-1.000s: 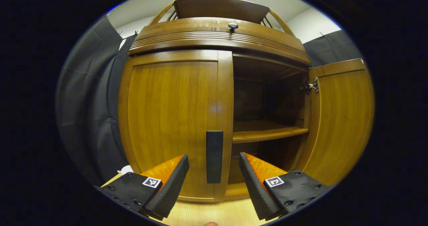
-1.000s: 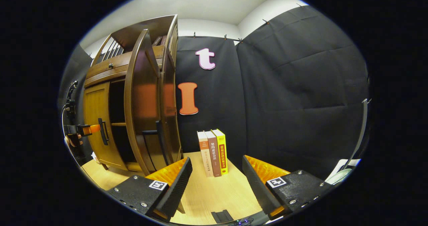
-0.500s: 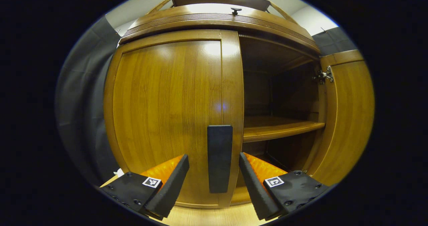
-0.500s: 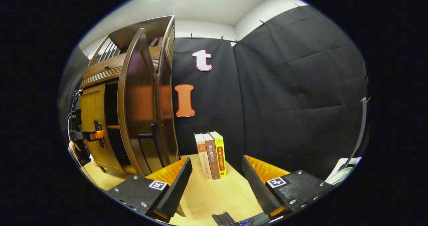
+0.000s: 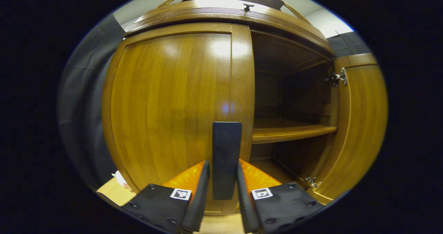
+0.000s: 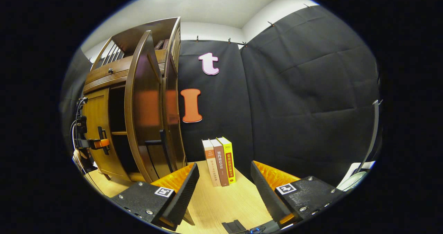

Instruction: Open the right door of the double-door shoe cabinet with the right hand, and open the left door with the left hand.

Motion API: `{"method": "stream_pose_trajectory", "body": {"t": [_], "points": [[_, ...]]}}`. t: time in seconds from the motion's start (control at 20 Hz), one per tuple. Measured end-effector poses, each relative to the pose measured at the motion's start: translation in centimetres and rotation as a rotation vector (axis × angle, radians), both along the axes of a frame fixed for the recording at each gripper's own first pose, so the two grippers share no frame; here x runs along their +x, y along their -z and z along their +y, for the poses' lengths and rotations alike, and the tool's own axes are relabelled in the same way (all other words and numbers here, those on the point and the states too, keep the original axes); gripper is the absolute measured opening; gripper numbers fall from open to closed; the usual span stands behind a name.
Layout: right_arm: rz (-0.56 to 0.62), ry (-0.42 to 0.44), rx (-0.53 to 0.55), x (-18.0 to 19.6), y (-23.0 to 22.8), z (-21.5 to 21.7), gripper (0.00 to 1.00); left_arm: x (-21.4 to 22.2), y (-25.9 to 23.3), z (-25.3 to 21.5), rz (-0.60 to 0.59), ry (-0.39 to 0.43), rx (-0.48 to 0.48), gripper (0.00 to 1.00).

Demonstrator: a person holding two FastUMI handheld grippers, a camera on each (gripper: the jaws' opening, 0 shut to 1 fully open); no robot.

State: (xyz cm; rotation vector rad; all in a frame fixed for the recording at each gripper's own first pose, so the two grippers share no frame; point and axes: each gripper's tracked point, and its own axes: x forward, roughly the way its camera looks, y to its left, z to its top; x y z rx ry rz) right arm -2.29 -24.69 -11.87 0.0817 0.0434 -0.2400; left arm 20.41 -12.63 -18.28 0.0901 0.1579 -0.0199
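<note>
Closed since earlier: left tool (image 5: 223, 189) on handle (image 5: 226, 159) | left door (image 5: 173, 106) glossy brown wood

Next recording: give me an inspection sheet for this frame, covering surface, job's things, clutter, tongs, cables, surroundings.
Surface: light wooden tabletop, bare in front.
Job's things: brown wooden double-door shoe cabinet; right door swung open, left door shut, its dark vertical bar handle between the left tongs' fingers.
Clutter: three upright books beside the cabinet.
Tongs: left tongs closed around the handle; right tongs open, holding nothing.
Cables: nothing seen for certain.
Surroundings: black cloth booth wall.
</note>
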Motion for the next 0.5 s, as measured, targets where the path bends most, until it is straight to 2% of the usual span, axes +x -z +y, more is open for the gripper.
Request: {"method": "stream_pose_trajectory", "body": {"t": [0.1, 0.2, 0.3, 0.35, 0.4, 0.5], "points": [[0.005, -0.002, -0.006, -0.3, -0.1, 0.2, 0.92, 0.0, 0.2, 0.6, 0.009, -0.005, 0.036, 0.46], [0.001, -0.007, -0.007, -0.3, -0.4, 0.6, 0.92, -0.1, 0.2, 0.4, 0.022, 0.003, 0.028, 0.34], [-0.002, -0.007, -0.011, -0.6, -0.7, 1.0, 0.92, -1.1, 0.1, 0.4, 0.025, 0.013, -0.004, 0.33], [-0.003, -0.009, -0.013, -0.7, -1.0, 1.2, 0.99, -1.4, 0.1, 0.3, 0.021, 0.018, -0.024, 0.30], [-0.007, -0.012, -0.016, -1.0, -1.4, 1.6, 0.92, -1.9, -0.3, 0.2, 0.017, 0.033, -0.021, 0.30], [-0.016, -0.018, -0.025, -1.5, -2.2, 2.2, 0.92, -3.4, -0.2, 0.5, 0.023, 0.065, -0.019, 0.28]]}}
